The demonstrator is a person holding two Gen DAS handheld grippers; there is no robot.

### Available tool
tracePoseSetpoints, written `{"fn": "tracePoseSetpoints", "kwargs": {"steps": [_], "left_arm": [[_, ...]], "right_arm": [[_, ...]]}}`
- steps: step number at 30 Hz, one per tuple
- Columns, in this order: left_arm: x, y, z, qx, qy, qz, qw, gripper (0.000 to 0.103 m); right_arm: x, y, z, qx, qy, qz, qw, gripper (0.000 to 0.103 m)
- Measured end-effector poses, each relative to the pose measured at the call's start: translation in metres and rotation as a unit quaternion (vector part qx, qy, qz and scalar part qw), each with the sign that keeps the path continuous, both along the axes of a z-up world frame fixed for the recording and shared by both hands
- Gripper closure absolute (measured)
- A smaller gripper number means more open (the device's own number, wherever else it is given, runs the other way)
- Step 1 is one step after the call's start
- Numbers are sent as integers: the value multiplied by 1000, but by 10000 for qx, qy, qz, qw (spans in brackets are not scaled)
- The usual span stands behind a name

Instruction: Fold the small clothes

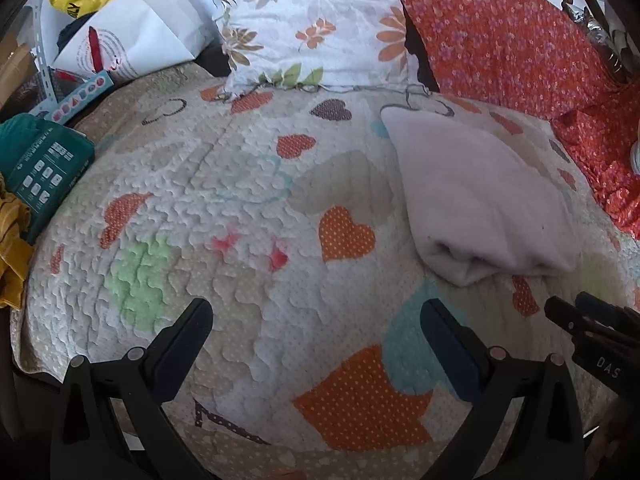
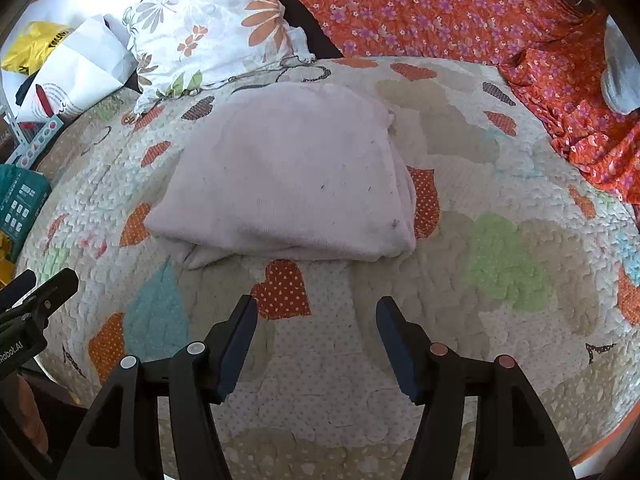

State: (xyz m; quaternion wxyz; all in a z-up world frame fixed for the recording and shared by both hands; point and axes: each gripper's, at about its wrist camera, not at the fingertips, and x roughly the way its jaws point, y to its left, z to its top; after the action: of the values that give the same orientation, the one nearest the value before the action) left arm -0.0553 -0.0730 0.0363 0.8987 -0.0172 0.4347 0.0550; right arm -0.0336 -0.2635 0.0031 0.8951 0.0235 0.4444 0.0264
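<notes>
While both tongs hang over bare quilt with nothing between their pads, the item reads as set down and released.

Item: one pale pink garment (image 2: 288,172), soft fleecy knit, folded into a compact, roughly square bundle. Layered edges show along its near side; a few dark lint specks mark the top face. It lies flat on the heart-patterned quilt (image 2: 500,320) of the bed, ahead of the right tongs (image 2: 316,312) and apart from them; it is off to the right of the left tongs (image 1: 316,320). Placement near the middle of the quilt likely keeps the folding area flat and in reach.

Tongs: left, wide, empty; right, wide, empty.

Surroundings: floral pillow (image 1: 312,24) and orange flowered cloth (image 1: 508,40) at the head of the bed; teal package (image 1: 44,168) at the left edge.

Judgement: fold appears complete.
</notes>
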Motion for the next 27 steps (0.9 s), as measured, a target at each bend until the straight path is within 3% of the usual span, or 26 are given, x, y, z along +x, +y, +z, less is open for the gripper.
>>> {"fn": "tracePoseSetpoints", "kwargs": {"steps": [27], "left_arm": [[7, 1, -15, -303, 393, -71, 9987, 0]], "right_arm": [[4, 2, -3, -265, 2, -108, 9996, 32]]}}
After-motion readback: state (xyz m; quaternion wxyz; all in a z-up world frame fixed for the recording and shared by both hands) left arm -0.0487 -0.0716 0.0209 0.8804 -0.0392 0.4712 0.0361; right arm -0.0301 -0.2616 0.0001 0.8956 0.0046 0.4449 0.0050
